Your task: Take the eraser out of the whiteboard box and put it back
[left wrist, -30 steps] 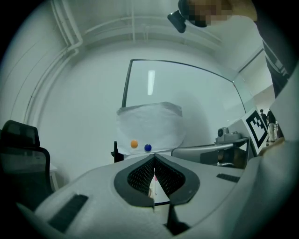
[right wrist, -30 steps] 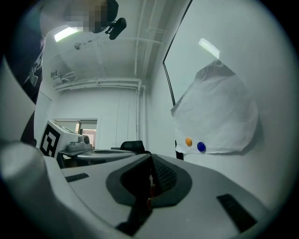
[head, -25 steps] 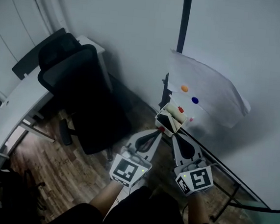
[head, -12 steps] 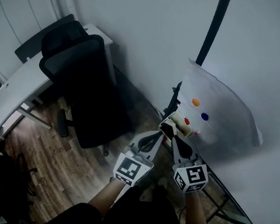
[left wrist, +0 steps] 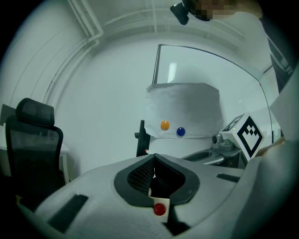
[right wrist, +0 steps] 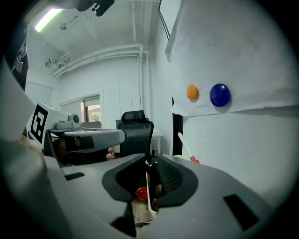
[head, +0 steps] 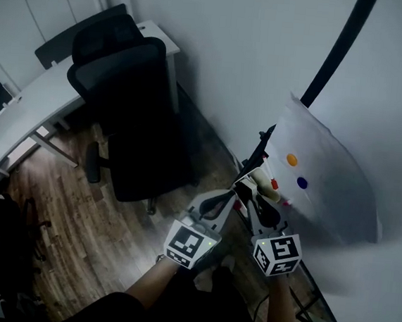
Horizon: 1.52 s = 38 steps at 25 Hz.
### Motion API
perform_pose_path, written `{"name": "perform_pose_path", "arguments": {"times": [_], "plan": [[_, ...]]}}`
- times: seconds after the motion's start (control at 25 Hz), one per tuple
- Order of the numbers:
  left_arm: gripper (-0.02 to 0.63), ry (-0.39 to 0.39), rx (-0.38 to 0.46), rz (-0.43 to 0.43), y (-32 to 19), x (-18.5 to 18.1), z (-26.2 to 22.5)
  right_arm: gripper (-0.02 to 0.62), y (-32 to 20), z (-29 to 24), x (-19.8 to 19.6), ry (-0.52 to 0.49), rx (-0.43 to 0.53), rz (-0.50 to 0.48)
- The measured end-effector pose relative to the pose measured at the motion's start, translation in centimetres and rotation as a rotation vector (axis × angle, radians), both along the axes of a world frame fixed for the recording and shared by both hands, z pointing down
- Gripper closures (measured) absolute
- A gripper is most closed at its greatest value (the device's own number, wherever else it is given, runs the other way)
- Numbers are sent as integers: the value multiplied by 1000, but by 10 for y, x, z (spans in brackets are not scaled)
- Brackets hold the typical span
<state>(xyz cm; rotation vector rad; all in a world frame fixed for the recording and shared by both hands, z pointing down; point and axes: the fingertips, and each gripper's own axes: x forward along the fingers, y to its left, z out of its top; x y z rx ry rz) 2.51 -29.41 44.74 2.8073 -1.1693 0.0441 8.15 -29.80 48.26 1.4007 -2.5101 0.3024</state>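
Observation:
In the head view a small white whiteboard box [head: 259, 178] hangs at the lower left corner of a paper sheet [head: 330, 183] on the whiteboard. My left gripper [head: 235, 194] is shut on the box's near wall [left wrist: 160, 208], which carries a red dot. My right gripper [head: 254, 197] has the thin white wall [right wrist: 148, 186] between its jaws. Those jaws have just been opening, and a gap shows on the wall's left side. A red-capped marker [right wrist: 187, 148] sticks up from the box. I cannot make out the eraser.
An orange magnet [head: 292, 159] and a blue magnet [head: 302, 182] pin the sheet. A black office chair [head: 131, 115] and a white desk [head: 44, 99] stand to the left on the wood floor. The whiteboard's black post [head: 335, 56] rises at the upper right.
Both grippers and the box have sunk and drawn in against the sheet's lower corner. The view has swung left to right, so the sheet now sits further right.

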Motion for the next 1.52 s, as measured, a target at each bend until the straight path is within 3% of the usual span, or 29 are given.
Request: {"name": "perform_pose_path", "arguments": {"times": [0.44,0.72,1.08,1.52], "plan": [[601,0,-20,20,-1,1,6,468,-30,25,-2,192,-96,-18],[601,8,-28,15,-1,-6,8,466,-36,35,-4,285,-155,-40],[601,18,-32,2,0,-16,7,477,-39,39,-6,347,-167,-33],[601,28,-38,-18,3,-18,11,514,-40,39,-2,325,-170,-38]]}}
